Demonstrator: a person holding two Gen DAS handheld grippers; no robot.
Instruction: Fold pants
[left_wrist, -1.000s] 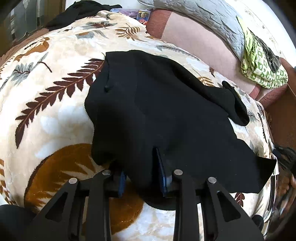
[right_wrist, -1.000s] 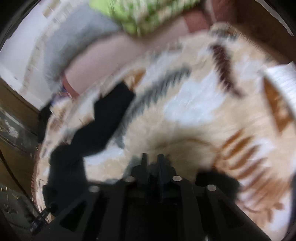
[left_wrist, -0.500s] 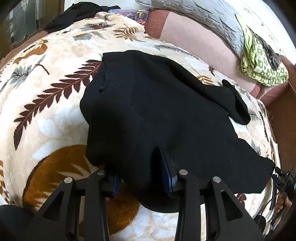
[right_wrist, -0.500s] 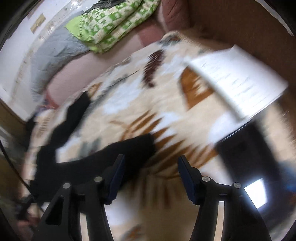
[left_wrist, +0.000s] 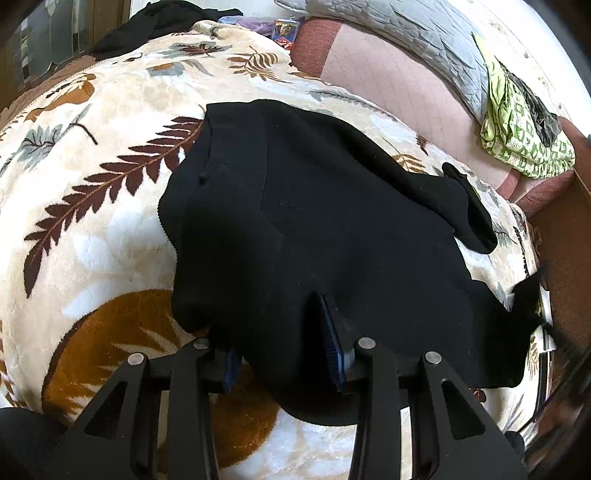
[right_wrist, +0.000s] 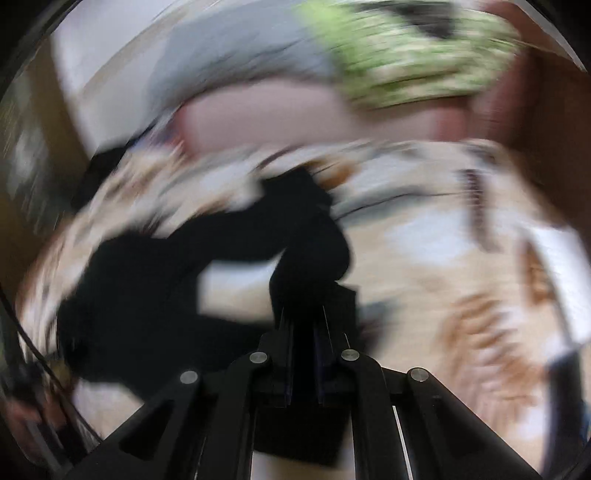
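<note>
the left gripper (left_wrist: 284, 343), tilted down at 6 o'clock, clenches a bunch of the black pants (left_wrist: 314, 229) spread mid-blanket (left_wrist: 92, 221) on the bed, while the right gripper (right_wrist: 304, 325), blurred, has just closed grasping a pant leg.

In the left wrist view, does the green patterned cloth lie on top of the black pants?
No, the green patterned cloth lies far off on the pink sofa cushion, while the black pants lie on the leaf-print blanket.
</note>
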